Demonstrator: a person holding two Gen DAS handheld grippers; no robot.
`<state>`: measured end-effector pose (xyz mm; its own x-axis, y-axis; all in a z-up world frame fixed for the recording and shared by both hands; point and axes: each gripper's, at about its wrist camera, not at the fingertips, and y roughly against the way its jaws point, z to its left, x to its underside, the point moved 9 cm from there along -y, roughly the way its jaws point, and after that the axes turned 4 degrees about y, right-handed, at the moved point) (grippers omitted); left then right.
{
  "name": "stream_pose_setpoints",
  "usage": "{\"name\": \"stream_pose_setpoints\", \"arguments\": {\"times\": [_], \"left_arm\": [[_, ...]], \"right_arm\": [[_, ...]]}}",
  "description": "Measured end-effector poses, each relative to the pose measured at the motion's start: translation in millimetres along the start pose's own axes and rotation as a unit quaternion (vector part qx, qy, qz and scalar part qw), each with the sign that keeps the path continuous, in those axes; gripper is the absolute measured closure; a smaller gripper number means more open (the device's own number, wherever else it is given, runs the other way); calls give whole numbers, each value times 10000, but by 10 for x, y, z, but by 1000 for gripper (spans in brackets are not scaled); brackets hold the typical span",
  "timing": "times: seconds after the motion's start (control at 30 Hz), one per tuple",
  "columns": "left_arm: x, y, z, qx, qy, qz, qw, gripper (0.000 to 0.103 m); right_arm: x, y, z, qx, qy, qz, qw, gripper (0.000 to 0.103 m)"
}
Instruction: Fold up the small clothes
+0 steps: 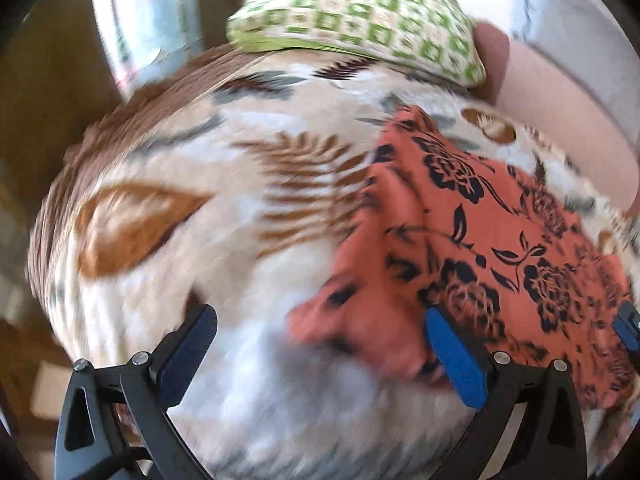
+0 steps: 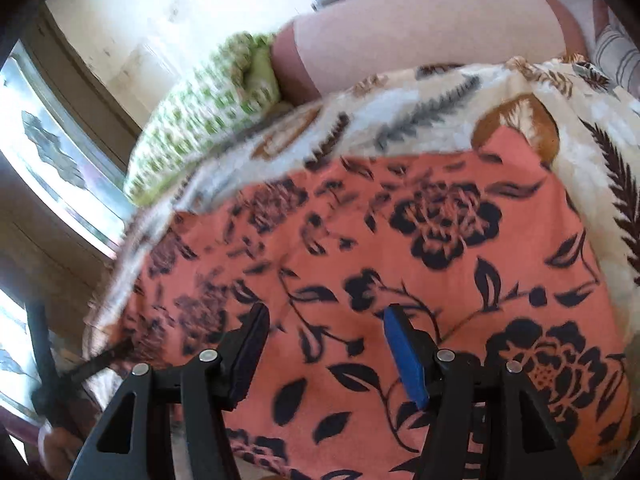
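Both grippers' fingers [image 1: 456, 360] [image 2: 404, 356] released above the coral floral garment [image 2: 360, 240]; no readable writing.

Coral-orange woven cloth garment with a printed navy flower pattern [image 2: 360, 240]: thin, matt, soft, lightly creased at the folds. Cream fleece-like blanket with brown and grey leaf print [image 1: 200, 184]: fuzzy, matt, somewhat thick. Green-and-white checked cloth cushion [image 1: 360, 20]: woven, matt, padded, with a plain green edge. Left gripper [image 1: 320, 344] of black matt plastic, hard and smooth, with small shiny metal rivets; blue pads [image 1: 456, 360] of ribbed, rubbery look. Right gripper [image 2: 324, 344] of the same black matt plastic, silver rivets, blue pad surface slightly textured. Pale painted wall [image 2: 180, 12], matt, a little stained. Bare leg of a person [image 2: 420, 40], smooth.
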<state>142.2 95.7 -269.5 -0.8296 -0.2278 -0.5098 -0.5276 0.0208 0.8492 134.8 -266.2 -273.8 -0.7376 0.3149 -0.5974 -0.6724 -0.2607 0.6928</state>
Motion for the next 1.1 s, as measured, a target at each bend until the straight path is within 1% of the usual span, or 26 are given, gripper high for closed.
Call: {"name": "stream_pose_setpoints", "arguments": {"times": [0.07, 0.1, 0.13, 0.17, 0.2, 0.23, 0.3, 0.37, 0.4, 0.43, 0.47, 0.5, 0.57, 0.63, 0.67, 0.77, 0.8, 0.83, 0.87, 0.9, 0.93, 0.97, 1.03, 1.1], "left_arm": [[112, 51, 98, 325, 333, 120, 9988, 0], [177, 61, 108, 552, 561, 238, 9966, 0], [200, 64, 79, 727, 681, 285, 9946, 0], [195, 59, 33, 833, 723, 298, 9935, 0], [198, 43, -66, 1032, 741, 337, 9913, 0], [190, 8, -132, 1146, 783, 388, 9896, 1], [149, -70, -191, 1166, 970, 372, 9877, 1], [47, -186, -214, 1100, 1091, 285, 9875, 5], [-3, -247, -207, 1020, 1140, 279, 9878, 9], [-41, -277, -203, 986, 1186, 259, 9877, 12], [-88, -297, -197, 969, 1232, 207, 9874, 12], [-151, -312, -196, 964, 1270, 103, 9872, 14], [-204, -360, -186, 907, 1317, 54, 9871, 20], [-220, -409, -159, 801, 1392, 12, 9870, 35], [-226, -401, -162, 780, 1356, -67, 9877, 37], [-242, -383, -170, 659, 1186, -184, 9906, 53], [-268, -346, -175, 619, 1112, -244, 9916, 61], [-288, -317, -187, 621, 1035, -274, 9923, 75], [-318, -286, -227, 702, 932, -312, 9927, 81], [-364, -218, -307, 742, 728, -382, 9939, 84], [-379, -185, -345, 712, 621, -428, 9946, 85], [-416, -104, -440, 689, 400, -534, 9954, 85], [-462, 8, -601, 751, 123, -683, 9948, 86], [-481, 101, -753, 886, -50, -739, 9933, 87]], "right_arm": [[-66, 80, 100, -233, 80, -170, 9996, 40], [-79, 106, 196, -433, 148, -218, 9987, 40], [-84, 107, 264, -591, 184, -214, 9979, 40], [-87, 95, 331, -739, 212, -188, 9969, 40], [-58, 66, 411, -911, 246, -115, 9955, 40], [-27, 33, 446, -986, 260, -50, 9948, 40], [57, -62, 496, -1089, 256, 134, 9936, 40], [205, -204, 466, -1060, 223, 425, 9932, 41], [304, -317, 413, -963, 157, 682, 9929, 43], [364, -387, 364, -904, 109, 757, 9930, 49], [348, -368, 359, -891, 142, 643, 9938, 50], [343, -362, 366, -892, 162, 671, 9936, 50], [344, -353, 361, -923, 82, 702, 9932, 50], [348, -357, 353, -963, 14, 700, 9929, 50], [346, -349, 341, -964, 7, 700, 9929, 50], [335, -355, 341, -987, -35, 699, 9927, 50], [342, -355, 341, -1011, -62, 695, 9924, 50], [331, -359, 320, -1037, -78, 700, 9921, 50], [330, -356, 317, -1058, -91, 704, 9918, 50], [330, -352, 318, -1078, -107, 705, 9916, 50], [328, -354, 313, -1096, -126, 706, 9914, 50], [327, -350, 309, -1114, -147, 708, 9911, 50], [326, -337, 301, -1161, -198, 726, 9904, 50], [332, -326, 295, -1212, -261, 737, 9895, 50]]}}
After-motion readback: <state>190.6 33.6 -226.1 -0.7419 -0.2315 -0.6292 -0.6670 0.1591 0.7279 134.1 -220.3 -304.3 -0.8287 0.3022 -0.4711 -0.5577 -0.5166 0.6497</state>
